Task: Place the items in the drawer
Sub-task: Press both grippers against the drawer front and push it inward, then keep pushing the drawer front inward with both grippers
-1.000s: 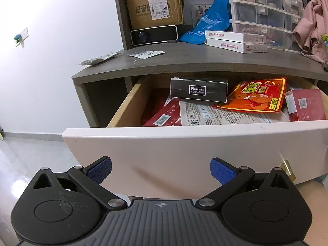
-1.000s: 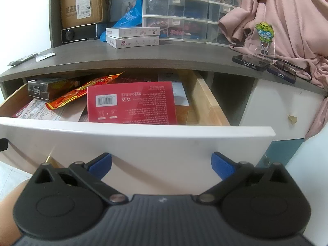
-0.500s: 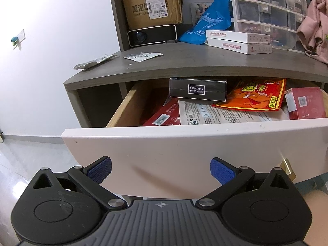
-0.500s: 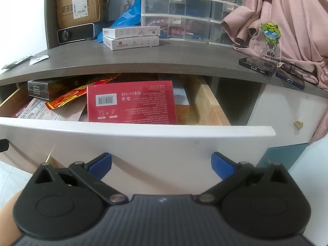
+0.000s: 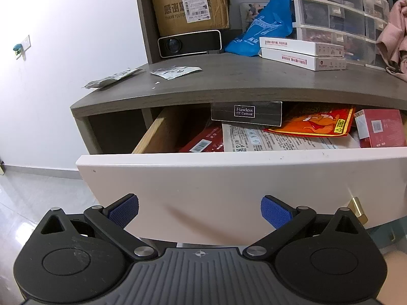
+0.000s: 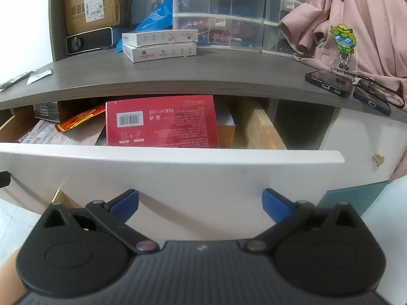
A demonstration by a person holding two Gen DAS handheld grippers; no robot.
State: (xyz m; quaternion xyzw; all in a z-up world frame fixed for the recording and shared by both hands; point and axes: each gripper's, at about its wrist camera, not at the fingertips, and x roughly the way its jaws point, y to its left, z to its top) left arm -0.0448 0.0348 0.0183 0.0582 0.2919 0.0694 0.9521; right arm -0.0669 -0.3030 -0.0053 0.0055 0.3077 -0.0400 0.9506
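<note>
A: What has changed over the last second?

B: Little. In both views the counter (image 5: 254,81) edge has sunk over the drawer (image 5: 229,172), so both cameras have dropped a bit. The drawer stands pulled out as before, and its contents have not shifted.

A: What's in it, left to right?

B: A red barcoded pack (image 5: 203,143), a printed paper sheet (image 5: 267,139), the black "Flawless CC Cushion" box (image 5: 246,113) propped at the back, an orange-red snack bag (image 5: 313,122), then a red box (image 6: 161,123) at the right end.

A: And the tools?

B: The left hand-held gripper (image 5: 199,211) and the right hand-held gripper (image 6: 201,203) both have their fingers spread wide, holding nothing, facing the white drawer front.

A: So the task?

B: Items lie inside already. Two white boxes (image 6: 159,43) sit stacked on the counter; whether they're meant to follow, I can't tell.
</note>
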